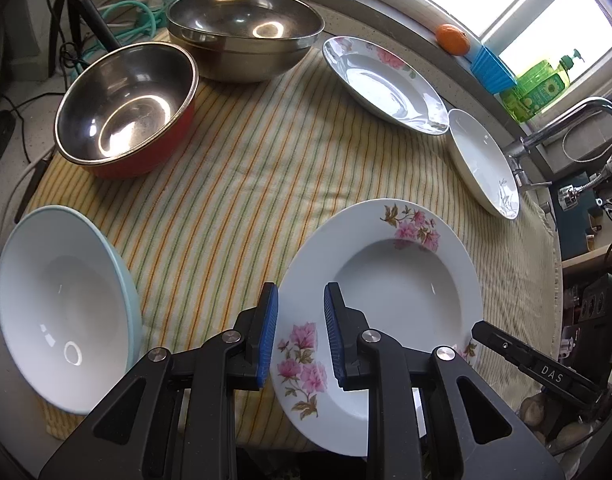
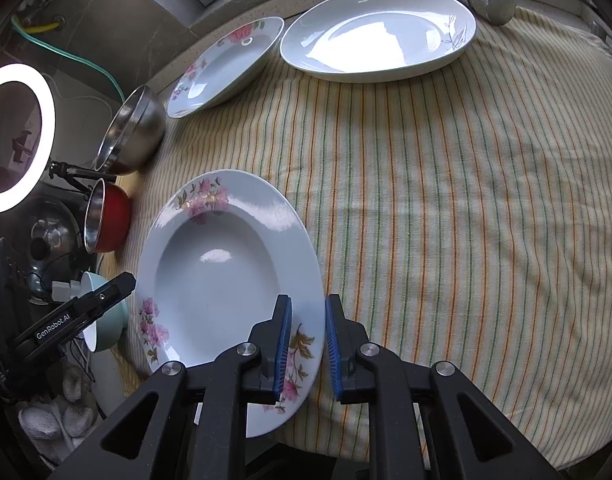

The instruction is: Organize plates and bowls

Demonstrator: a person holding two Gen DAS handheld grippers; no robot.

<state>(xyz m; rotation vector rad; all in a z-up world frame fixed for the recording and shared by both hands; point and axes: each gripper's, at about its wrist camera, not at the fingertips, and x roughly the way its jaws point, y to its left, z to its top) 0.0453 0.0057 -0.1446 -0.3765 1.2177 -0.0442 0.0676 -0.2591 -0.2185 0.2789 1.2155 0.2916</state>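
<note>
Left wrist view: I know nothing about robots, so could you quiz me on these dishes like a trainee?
1. True or false: the round orange fruit lies on the yellow striped cloth.
2. How many white plates with pink flowers are there?
3. The red-sided steel bowl stands next to: A a larger bare steel bowl; B a tap; C a soap bottle.
Key: 1 false; 2 two, the near plate and the far plate; 3 A.

Striped cloth [image 1: 241, 168], orange [image 1: 451, 39], faucet [image 1: 566, 128]
</note>
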